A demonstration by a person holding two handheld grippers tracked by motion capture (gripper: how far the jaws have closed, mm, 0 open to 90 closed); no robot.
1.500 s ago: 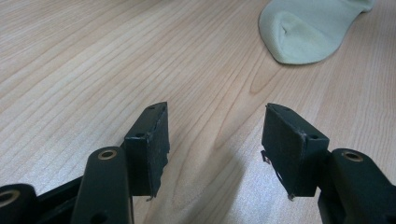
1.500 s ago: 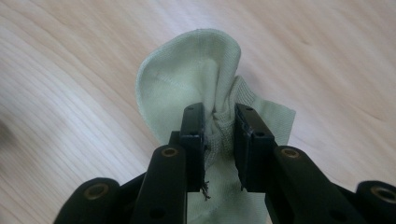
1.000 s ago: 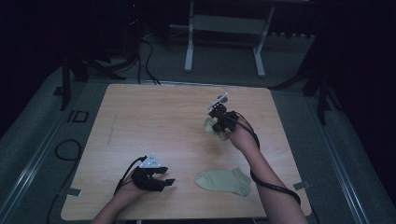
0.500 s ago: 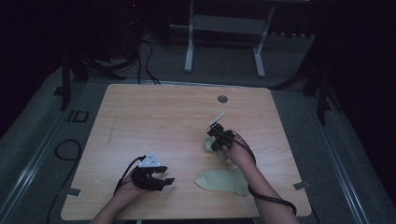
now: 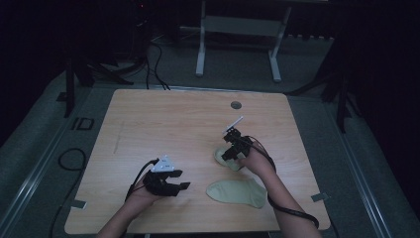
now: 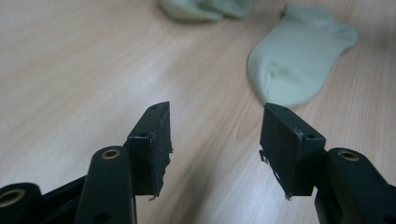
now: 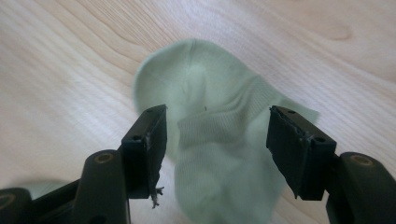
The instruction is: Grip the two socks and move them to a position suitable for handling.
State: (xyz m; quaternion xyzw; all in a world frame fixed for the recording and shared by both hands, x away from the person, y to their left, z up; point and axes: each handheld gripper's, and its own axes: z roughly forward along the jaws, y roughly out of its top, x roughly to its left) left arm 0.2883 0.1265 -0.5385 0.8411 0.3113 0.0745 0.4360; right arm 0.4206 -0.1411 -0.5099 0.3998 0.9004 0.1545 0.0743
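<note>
Green folded sock (image 7: 219, 154) between right gripper (image 7: 217, 140) fingers, just opened, ungripped; left gripper (image 6: 215, 140) fingers apart, empty.

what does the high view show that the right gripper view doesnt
High view alone: the whole table with the round hole near its far edge, the left gripper with open jaws above bare wood, the flat sock at the near edge, both forearms and the floor stand behind.
Right gripper view alone: the ribbed folds of the crumpled sock up close, lying between jaws that have just been opening, pads off the cloth.
Both: the crumpled sock, the right gripper over it and the wooden top.
</note>
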